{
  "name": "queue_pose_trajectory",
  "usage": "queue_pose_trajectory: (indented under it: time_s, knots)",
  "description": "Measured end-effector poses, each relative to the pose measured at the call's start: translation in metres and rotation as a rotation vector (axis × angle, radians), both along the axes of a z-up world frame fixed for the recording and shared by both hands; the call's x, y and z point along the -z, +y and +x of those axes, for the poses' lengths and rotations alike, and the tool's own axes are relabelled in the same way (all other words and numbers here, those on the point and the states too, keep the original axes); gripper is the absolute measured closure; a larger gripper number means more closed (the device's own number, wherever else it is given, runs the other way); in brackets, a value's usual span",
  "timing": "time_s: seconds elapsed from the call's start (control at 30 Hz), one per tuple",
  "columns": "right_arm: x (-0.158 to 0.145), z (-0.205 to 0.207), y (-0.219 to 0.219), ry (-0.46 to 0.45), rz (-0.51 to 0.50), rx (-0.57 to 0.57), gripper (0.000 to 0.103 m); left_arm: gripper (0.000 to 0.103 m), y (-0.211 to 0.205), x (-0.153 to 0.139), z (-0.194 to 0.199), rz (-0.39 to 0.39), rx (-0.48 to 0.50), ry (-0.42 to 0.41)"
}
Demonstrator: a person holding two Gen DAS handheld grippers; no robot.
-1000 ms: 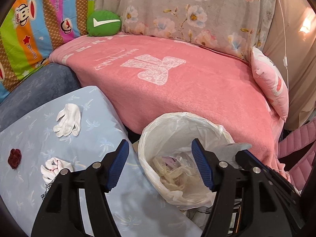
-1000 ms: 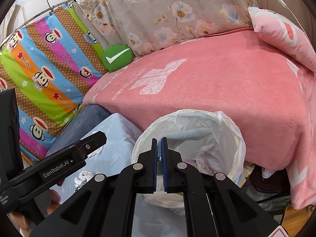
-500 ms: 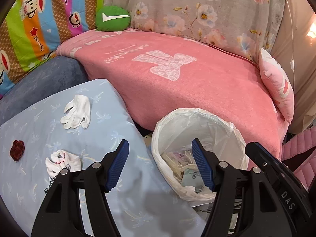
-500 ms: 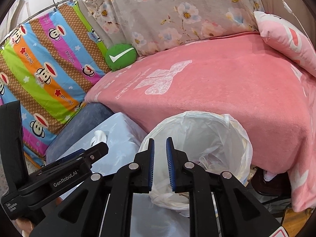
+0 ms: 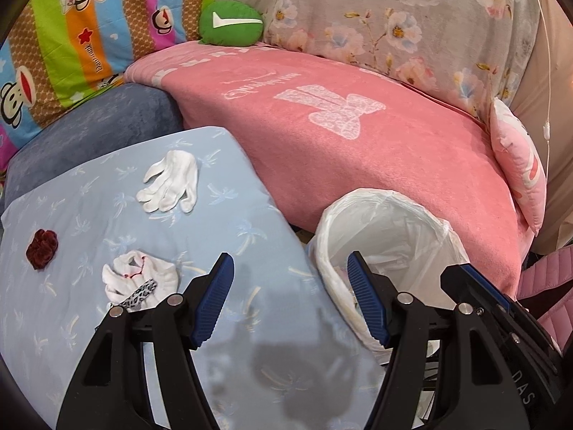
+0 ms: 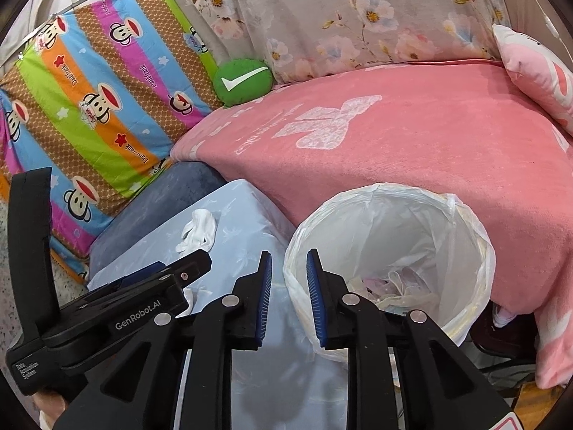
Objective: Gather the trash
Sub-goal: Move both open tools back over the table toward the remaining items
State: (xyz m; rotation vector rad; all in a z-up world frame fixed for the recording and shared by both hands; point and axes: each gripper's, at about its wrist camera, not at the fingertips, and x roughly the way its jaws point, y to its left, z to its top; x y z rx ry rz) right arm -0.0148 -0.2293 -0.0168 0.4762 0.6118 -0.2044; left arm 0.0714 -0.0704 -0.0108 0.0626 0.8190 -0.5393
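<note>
My left gripper (image 5: 289, 272) hangs open and empty over the right edge of the light blue table (image 5: 250, 222). On the table lie a white glove (image 5: 170, 181), a crumpled white wad (image 5: 138, 277) with red marks and a spotted strip, and a dark red scrunchie (image 5: 42, 243). The bin with a white liner (image 5: 376, 191) stands to the right between table and bed. My right gripper (image 6: 289, 261) sits at the bin's left rim (image 6: 386, 188); its jaws are opening with nothing between them. Wrappers (image 6: 390, 283) lie in the bin.
A bed under a pink blanket (image 5: 358, 150) runs behind the bin, with a pink pillow (image 5: 519, 165) at its right end and a green cushion (image 5: 231, 21) at the back. A blue-grey seat (image 5: 89, 132) adjoins the table. The left gripper's body (image 6: 143, 308) is close beside the right one.
Both grippers have shifted left, from over the bin toward the table. The right gripper's jaws have parted from shut. The left gripper stays equally wide.
</note>
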Motion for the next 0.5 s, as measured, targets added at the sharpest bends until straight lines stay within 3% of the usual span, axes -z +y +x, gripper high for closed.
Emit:
queue_pose_trajectory:
  time_s: [0.5]
  knots:
    - [0.007, 0.026, 0.067, 0.053, -0.038, -0.131, 0.073, 0.04, 0.066, 0.014, 0.015, 0.022, -0.127, 0.012]
